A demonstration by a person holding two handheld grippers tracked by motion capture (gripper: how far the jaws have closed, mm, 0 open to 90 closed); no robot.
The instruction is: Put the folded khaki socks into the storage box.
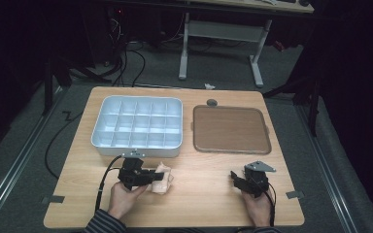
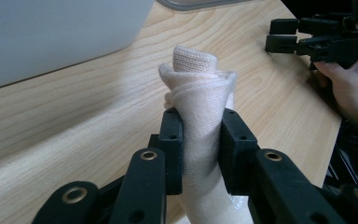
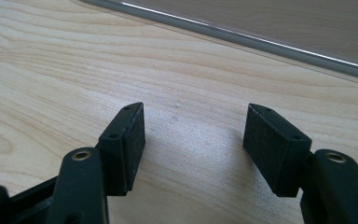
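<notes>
Just in front of the white compartment box [image 1: 137, 126], on the person's side of it, the left gripper [image 1: 151, 176] clamps a rolled cream cloth [image 1: 162, 178] between its black jaws, the roll's upper end sticking out past the pads [image 2: 173, 140]. The cloth sits near the box's front wall, above the wooden table [image 1: 199, 194]. Farther from the box, before the brown tray [image 1: 231, 129], the right gripper [image 1: 235, 178] rests with jaws spread wide, nothing between them.

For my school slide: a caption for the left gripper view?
Left gripper squeezing a rolled cream cloth above the wooden table.
</notes>
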